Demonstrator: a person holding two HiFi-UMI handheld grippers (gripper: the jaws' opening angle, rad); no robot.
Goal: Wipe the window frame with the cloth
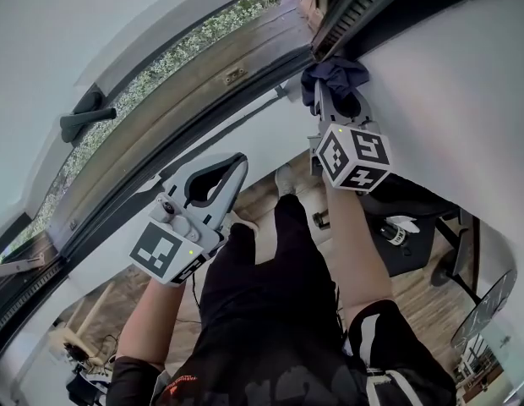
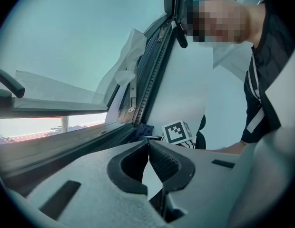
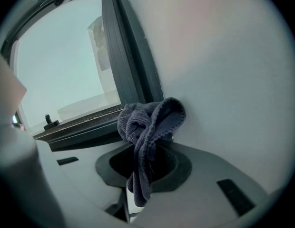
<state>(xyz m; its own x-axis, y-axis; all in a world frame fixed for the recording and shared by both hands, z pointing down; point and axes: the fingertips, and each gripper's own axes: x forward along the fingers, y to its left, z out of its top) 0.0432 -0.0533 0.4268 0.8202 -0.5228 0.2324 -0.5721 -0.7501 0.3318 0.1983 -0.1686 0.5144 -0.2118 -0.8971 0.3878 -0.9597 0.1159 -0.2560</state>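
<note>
Window frame (image 1: 173,108) is shown running diagonally, sash open. R tool (image 1: 338,100) is held at the frame's upper corner, beside white wall (image 1: 448,83). Its jaws are pinched on dark blue cloth (image 1: 334,74), which is bunched above the jaw tips and lies against the frame edge. L tool (image 1: 237,166) is held lower, apart from the frame, jaws pressed together w/ nothing between. Sash handle (image 1: 84,117) is seen far left.
</note>
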